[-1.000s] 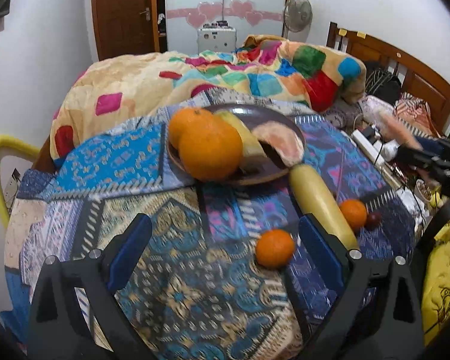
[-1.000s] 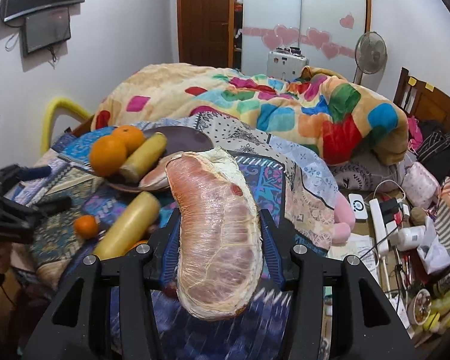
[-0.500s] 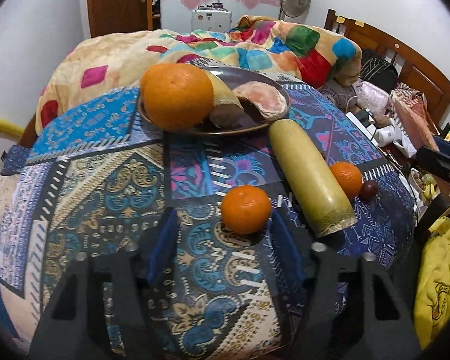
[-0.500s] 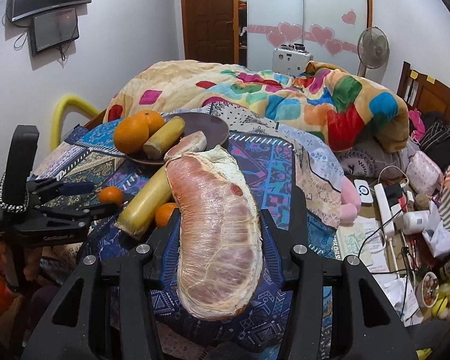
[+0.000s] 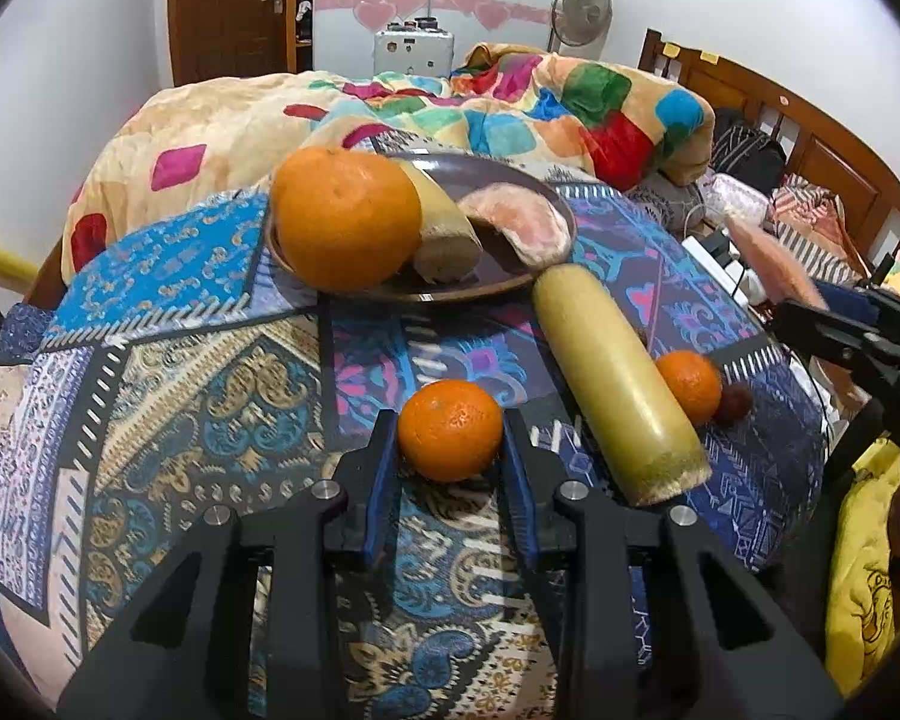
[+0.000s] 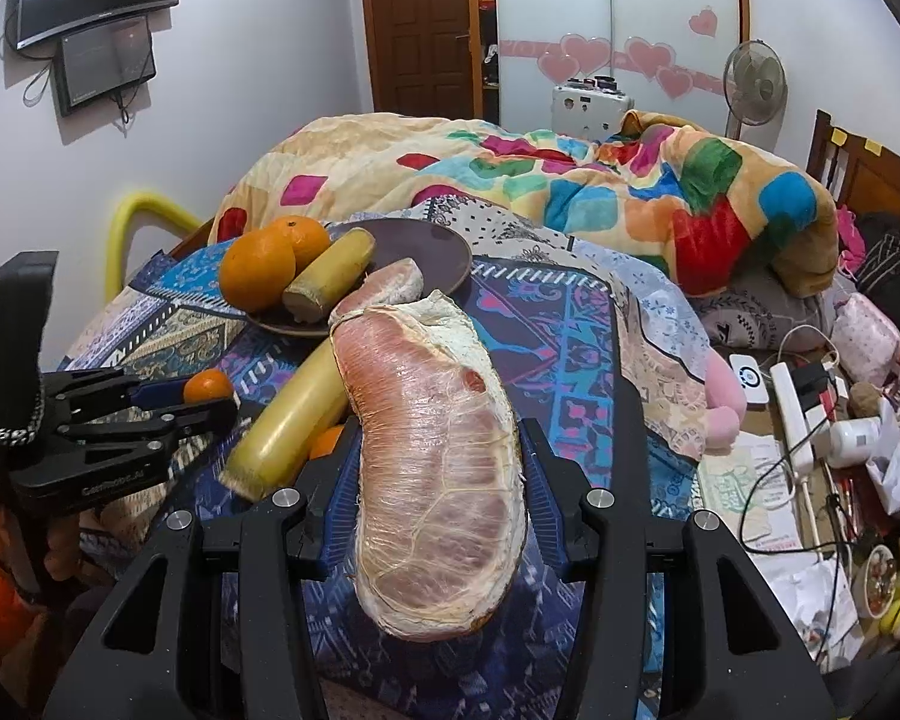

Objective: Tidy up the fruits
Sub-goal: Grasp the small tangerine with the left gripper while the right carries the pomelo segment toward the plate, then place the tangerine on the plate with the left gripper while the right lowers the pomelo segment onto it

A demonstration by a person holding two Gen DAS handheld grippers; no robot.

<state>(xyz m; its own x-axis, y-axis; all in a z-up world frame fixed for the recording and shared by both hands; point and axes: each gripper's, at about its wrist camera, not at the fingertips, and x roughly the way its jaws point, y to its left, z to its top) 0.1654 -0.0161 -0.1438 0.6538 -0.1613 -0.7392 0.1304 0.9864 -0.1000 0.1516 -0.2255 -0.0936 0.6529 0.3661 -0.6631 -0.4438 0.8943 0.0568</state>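
Observation:
My left gripper is shut on a small orange that rests on the patterned cloth. A brown plate behind it holds a big orange, a yellow stalk piece and a pink pomelo segment. A long yellow stalk lies right of the small orange, with another small orange and a dark fruit beyond. My right gripper is shut on a large peeled pomelo segment, held above the table's right side. The left gripper also shows in the right wrist view.
A colourful quilt lies on the bed behind the table. A yellow chair rail stands at the left. The floor at right is cluttered with a power strip, cables and bags. A wooden bed frame is at the far right.
My left gripper has moved forward and closed its jaws on the small orange. My right gripper still holds the pomelo segment and has shifted slightly.

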